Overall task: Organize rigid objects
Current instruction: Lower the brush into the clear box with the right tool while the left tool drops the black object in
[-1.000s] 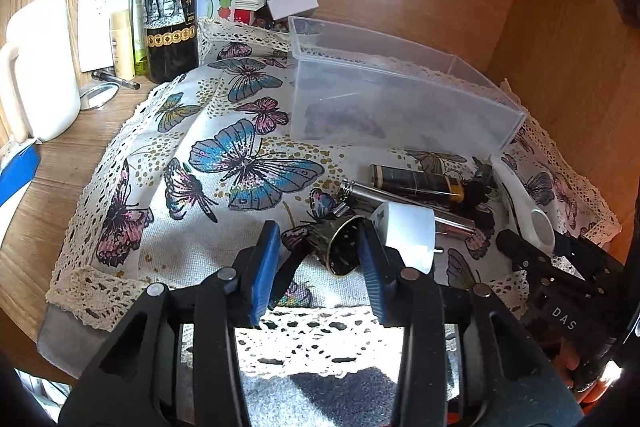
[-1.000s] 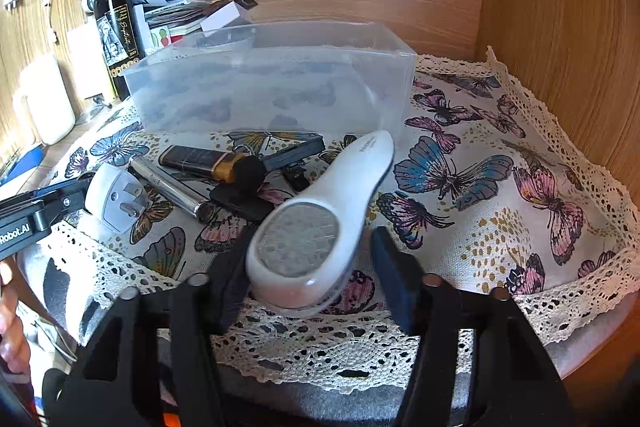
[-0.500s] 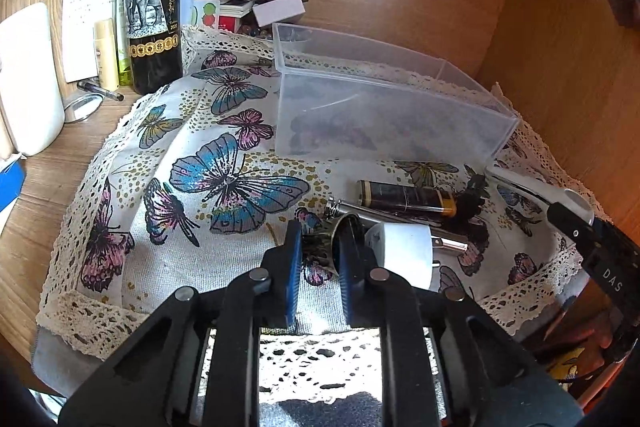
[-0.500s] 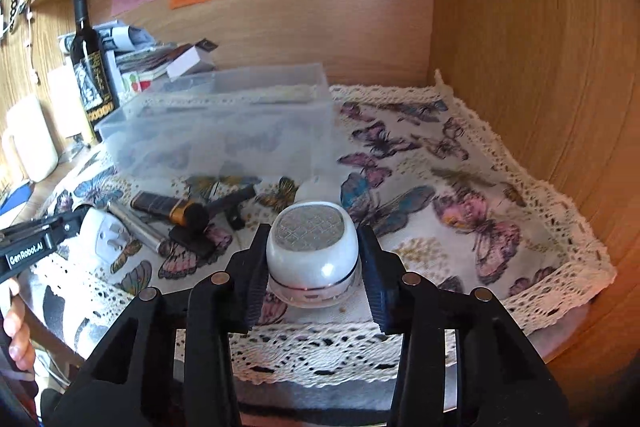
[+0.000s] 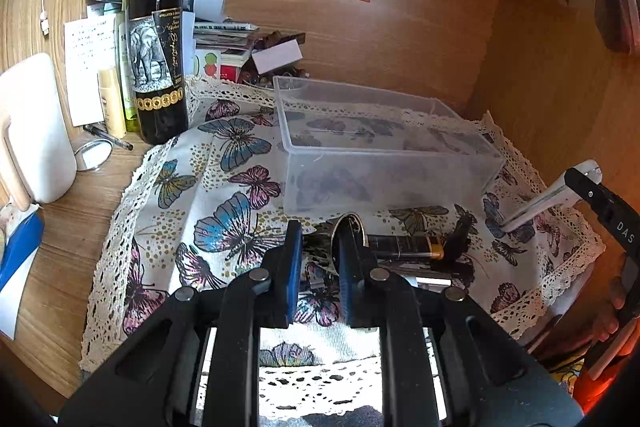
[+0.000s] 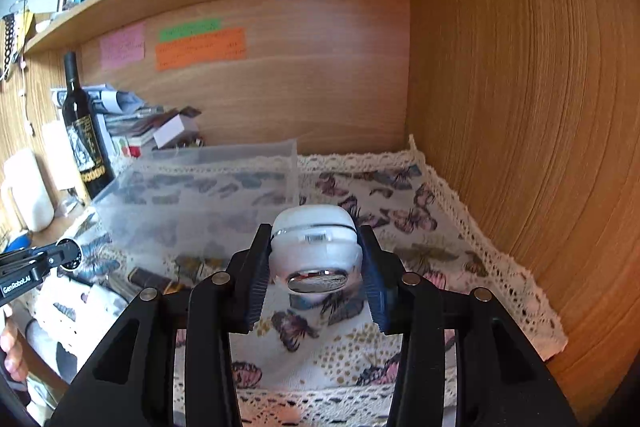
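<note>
I held the white foot file [image 6: 314,247] in the right gripper [image 6: 314,263], jaws clamped on its wide head, clear of the cloth near the clear bin [image 6: 200,187]. Rigid, smooth plastic: light, likely slippery. The left gripper [image 5: 318,259] was nearly closed on a small metal cup [image 5: 347,227], pinching its thin rim.

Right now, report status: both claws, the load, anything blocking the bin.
Left claw shut on small metal cup. Right claw shut on white foot file. Clear bin empty, its top unobstructed.
</note>
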`<state>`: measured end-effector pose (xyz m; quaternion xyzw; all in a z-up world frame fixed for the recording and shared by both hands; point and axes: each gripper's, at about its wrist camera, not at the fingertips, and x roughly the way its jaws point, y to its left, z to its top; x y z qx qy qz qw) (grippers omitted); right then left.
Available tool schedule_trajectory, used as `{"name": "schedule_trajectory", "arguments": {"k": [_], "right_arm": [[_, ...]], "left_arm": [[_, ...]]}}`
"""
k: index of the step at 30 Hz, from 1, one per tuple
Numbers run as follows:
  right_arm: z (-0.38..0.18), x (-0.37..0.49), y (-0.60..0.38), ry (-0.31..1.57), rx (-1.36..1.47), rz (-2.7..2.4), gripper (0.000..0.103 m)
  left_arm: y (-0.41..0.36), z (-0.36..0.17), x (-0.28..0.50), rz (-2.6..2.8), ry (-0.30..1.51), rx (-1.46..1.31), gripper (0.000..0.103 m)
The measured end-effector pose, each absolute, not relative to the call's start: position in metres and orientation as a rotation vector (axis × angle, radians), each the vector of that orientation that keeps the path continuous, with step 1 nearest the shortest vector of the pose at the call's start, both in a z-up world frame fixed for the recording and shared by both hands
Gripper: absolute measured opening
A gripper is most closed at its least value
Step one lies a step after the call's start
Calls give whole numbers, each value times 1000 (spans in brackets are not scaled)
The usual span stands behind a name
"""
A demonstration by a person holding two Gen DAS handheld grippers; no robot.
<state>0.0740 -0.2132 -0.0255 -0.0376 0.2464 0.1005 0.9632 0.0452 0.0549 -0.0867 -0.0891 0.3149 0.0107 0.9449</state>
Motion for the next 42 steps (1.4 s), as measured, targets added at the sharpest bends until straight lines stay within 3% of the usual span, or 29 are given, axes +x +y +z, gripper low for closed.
{"name": "schedule_trajectory", "arguments": {"k": [19,32,42], "right_arm": [[43,124,-182,312,-110,313,39],[27,171,-139,361,-177,356,39],[-17,207,-109,551,-299,425,39]], "left_arm": [[61,-29,104,31,527,-89,16],[52,-61,160,1,660,-16,16],[52,-83,182,-51,720,-20,16]]}}
